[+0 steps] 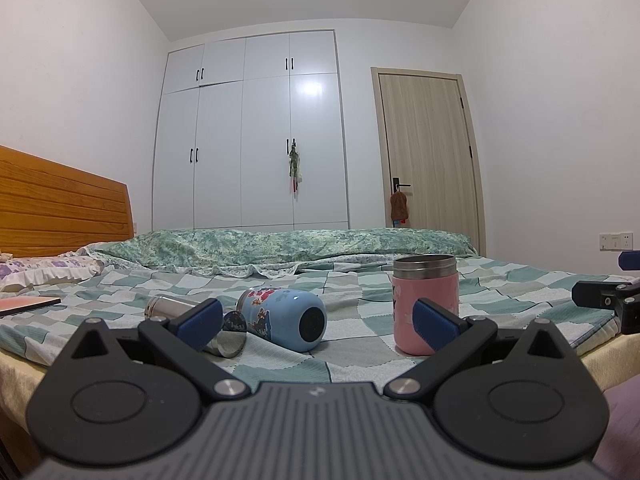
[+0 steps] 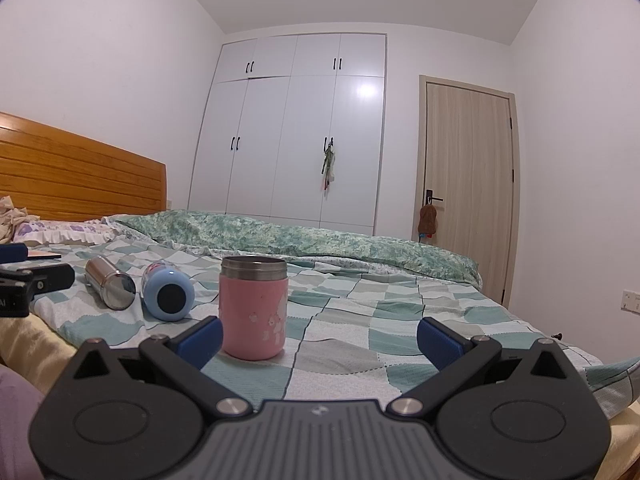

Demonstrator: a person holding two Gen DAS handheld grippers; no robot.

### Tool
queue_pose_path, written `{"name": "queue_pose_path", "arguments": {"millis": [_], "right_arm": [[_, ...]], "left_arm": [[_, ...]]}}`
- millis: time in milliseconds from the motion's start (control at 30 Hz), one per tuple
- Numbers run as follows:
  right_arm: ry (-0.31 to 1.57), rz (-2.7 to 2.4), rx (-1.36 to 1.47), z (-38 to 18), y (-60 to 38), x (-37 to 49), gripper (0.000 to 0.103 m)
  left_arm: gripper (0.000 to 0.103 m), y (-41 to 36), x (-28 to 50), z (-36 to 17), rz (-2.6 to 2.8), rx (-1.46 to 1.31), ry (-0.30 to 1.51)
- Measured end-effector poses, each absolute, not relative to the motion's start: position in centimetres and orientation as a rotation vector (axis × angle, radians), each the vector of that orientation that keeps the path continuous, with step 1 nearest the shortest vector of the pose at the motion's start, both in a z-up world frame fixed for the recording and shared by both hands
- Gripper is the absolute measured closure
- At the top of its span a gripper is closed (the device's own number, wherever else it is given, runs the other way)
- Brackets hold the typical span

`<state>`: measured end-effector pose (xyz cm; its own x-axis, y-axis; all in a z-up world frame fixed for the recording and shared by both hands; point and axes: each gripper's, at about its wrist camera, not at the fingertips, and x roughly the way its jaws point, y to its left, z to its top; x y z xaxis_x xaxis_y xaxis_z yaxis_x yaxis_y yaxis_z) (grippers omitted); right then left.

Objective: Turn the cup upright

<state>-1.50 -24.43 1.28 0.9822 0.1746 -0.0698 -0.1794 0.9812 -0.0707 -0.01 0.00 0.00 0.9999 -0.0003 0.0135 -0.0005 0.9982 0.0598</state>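
A pink cup (image 1: 425, 304) with a steel rim stands upright on the checked bedsheet; it also shows in the right wrist view (image 2: 253, 308). A light blue bottle (image 1: 282, 317) lies on its side, base toward me, also in the right wrist view (image 2: 168, 295). A steel cup (image 1: 188, 314) lies on its side beside it, also in the right wrist view (image 2: 110, 282). My left gripper (image 1: 318, 320) is open and empty, short of the blue bottle. My right gripper (image 2: 320, 338) is open and empty, just right of the pink cup.
The bed (image 2: 400, 320) has a folded green quilt (image 2: 300, 236) at the back and a wooden headboard (image 2: 80, 176) at the left. A phone or book (image 1: 28, 305) lies at the left. Wardrobe (image 1: 248, 132) and door (image 1: 428, 152) stand behind.
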Motion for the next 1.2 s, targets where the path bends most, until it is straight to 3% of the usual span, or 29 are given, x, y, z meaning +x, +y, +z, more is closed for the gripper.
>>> {"name": "queue_pose_path", "arguments": {"millis": [933,1200], "right_arm": [[0.064,0.191,-0.080,1.4,-24.4,-1.6,0.000],[0.021,0.326,-0.087,3.7,-23.1,-1.5,0.000]], "left_arm": [[0.000,0.0,0.0,0.2,-0.002,0.061,-0.009],[0.000,1.3,-0.1,1.2,-0.047,0.032,0.006]]}}
